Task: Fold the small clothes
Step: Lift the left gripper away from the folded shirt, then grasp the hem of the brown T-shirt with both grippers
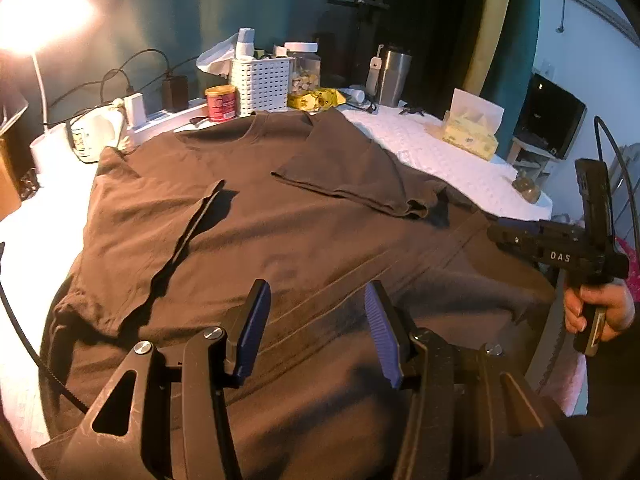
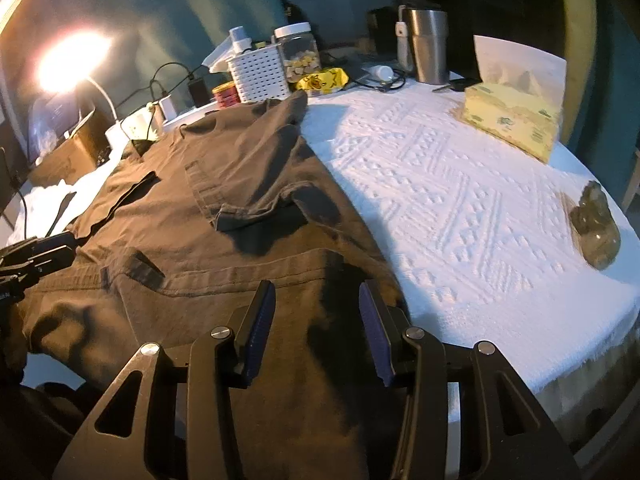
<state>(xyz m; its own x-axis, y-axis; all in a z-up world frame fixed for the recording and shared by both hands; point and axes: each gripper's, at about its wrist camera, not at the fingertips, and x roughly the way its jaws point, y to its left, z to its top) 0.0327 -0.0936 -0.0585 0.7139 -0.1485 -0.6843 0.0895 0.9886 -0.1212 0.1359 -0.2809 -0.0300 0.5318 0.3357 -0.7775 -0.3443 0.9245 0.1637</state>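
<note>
A dark brown T-shirt [image 1: 280,220] lies flat on the white table cover, collar far, with both sleeves folded inward and the bottom hem folded up across the body. It also shows in the right wrist view [image 2: 224,216]. My left gripper [image 1: 316,320] is open and empty, hovering over the near folded hem. My right gripper [image 2: 316,320] is open and empty above the shirt's near right edge. The right gripper also shows in the left wrist view [image 1: 560,248], held by a hand at the shirt's right side.
At the table's far edge stand a white basket [image 1: 260,84], a red tin [image 1: 220,102], a jar [image 1: 304,68], a yellow packet [image 1: 316,98] and a steel tumbler [image 1: 394,76]. A tissue box [image 2: 516,116] and a small dark object [image 2: 596,232] sit on the textured white cover [image 2: 460,208]. A bright lamp [image 1: 44,12] stands at the left.
</note>
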